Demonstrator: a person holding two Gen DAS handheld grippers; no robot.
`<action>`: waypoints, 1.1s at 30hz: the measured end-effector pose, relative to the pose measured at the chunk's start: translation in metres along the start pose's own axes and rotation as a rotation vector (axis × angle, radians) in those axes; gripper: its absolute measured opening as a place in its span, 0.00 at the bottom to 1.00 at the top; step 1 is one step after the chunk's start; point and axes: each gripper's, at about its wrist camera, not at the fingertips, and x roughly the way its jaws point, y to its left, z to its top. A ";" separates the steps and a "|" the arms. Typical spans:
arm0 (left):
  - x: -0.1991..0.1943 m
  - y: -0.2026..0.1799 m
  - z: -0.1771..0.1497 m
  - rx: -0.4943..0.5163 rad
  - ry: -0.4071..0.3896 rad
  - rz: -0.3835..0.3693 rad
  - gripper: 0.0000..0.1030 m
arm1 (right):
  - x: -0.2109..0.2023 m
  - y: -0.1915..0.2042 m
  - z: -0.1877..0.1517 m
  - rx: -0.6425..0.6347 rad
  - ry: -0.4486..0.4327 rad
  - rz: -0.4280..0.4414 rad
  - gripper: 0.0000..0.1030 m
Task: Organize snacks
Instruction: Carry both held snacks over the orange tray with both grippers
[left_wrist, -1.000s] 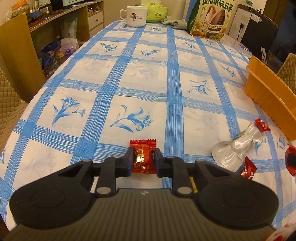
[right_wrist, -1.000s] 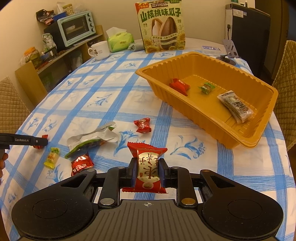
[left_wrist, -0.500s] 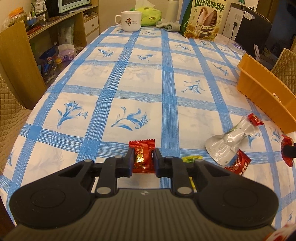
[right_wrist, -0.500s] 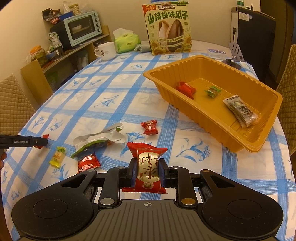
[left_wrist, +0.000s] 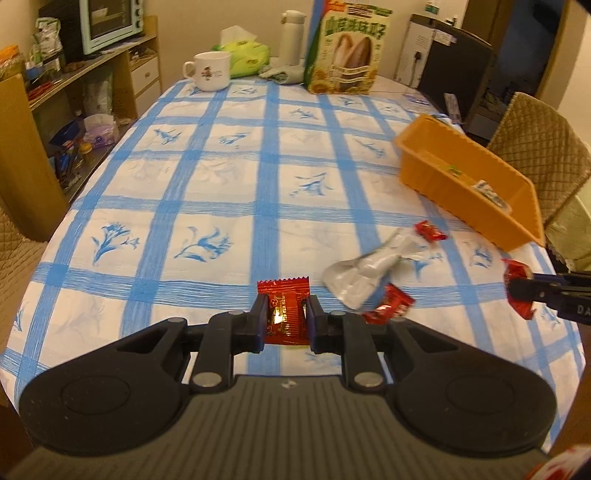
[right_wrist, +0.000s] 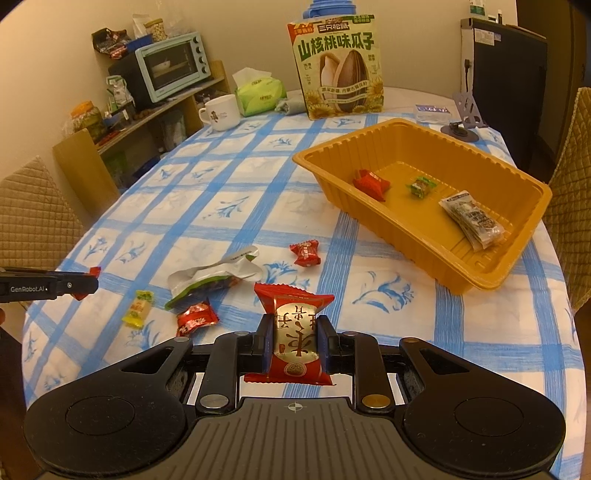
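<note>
My left gripper (left_wrist: 285, 314) is shut on a small red candy packet (left_wrist: 284, 314), held above the near left of the table. My right gripper (right_wrist: 293, 334) is shut on a larger red and gold snack packet (right_wrist: 293, 338), held above the table's near edge. The orange tray (right_wrist: 491, 284) sits at the right and holds a red candy (right_wrist: 369, 182), a green candy (right_wrist: 421, 186) and a clear packet (right_wrist: 472, 219). Loose on the cloth lie a silver pouch (right_wrist: 214, 277), two red candies (right_wrist: 306, 253) (right_wrist: 195, 317) and a yellow candy (right_wrist: 138, 308).
A sunflower seed bag (right_wrist: 338, 70), a white mug (right_wrist: 221, 112) and a green tissue pack (right_wrist: 258, 92) stand at the table's far end. A phone stand (right_wrist: 461, 125) is behind the tray. Chairs flank the table; shelves with a toaster oven (right_wrist: 170, 66) stand at left.
Both grippers have risen and pulled back with their packets still held. The left gripper has turned right, so the tray and the right gripper now show in its view.
</note>
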 end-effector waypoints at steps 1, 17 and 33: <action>-0.003 -0.006 0.001 0.007 -0.004 -0.010 0.18 | -0.003 -0.001 0.000 0.002 -0.001 0.003 0.24; -0.010 -0.121 0.046 0.157 -0.086 -0.183 0.18 | -0.054 -0.046 0.019 0.036 -0.071 -0.009 0.24; 0.054 -0.216 0.115 0.210 -0.101 -0.225 0.18 | -0.036 -0.127 0.075 0.077 -0.121 -0.016 0.24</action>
